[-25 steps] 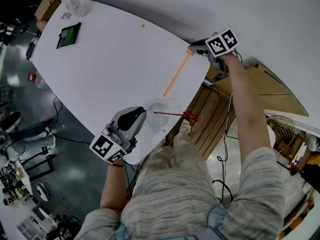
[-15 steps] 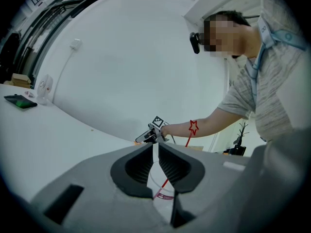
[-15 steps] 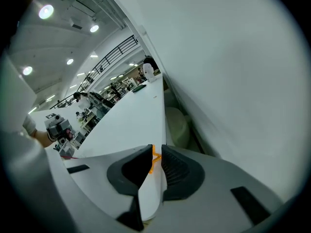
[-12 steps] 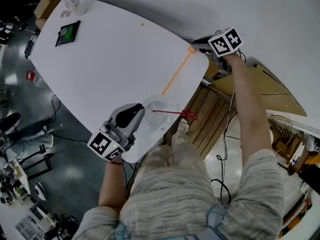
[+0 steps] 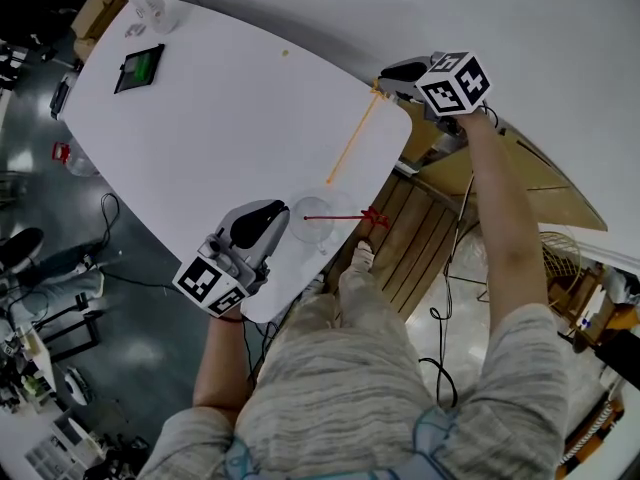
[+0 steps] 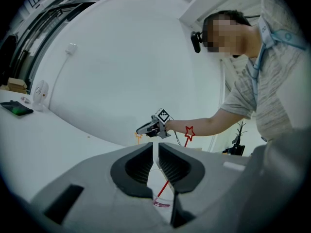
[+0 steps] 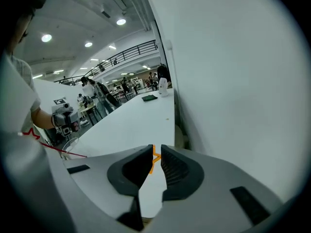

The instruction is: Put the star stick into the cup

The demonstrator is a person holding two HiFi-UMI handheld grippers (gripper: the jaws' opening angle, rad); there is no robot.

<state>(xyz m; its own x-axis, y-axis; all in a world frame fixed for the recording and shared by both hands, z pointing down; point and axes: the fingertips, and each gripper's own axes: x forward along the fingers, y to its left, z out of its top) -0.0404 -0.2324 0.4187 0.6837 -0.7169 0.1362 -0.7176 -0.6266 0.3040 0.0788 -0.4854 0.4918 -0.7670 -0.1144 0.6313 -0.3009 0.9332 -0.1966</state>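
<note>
A clear cup point(image 5: 318, 222) stands near the white table's point(image 5: 220, 118) front edge. A red star stick point(image 5: 345, 217) leans in it, its star hanging out past the edge. My left gripper point(image 5: 283, 220) is shut on the cup's rim, and the cup point(image 6: 163, 201) shows below its jaws. An orange star stick point(image 5: 352, 140) lies on the table. Its star end point(image 7: 154, 156) sits between the jaws of my right gripper point(image 5: 385, 80), which are closing on it at the table's far corner.
A tablet with a green screen point(image 5: 137, 69) and a clear container point(image 5: 150, 8) lie at the table's far left end. A wooden frame point(image 5: 415, 223) stands below the table's right edge. A white wall runs close behind the right gripper.
The right gripper has stayed at the orange stick's star end, shifting only slightly. The left gripper still holds the cup with the red stick in it.
</note>
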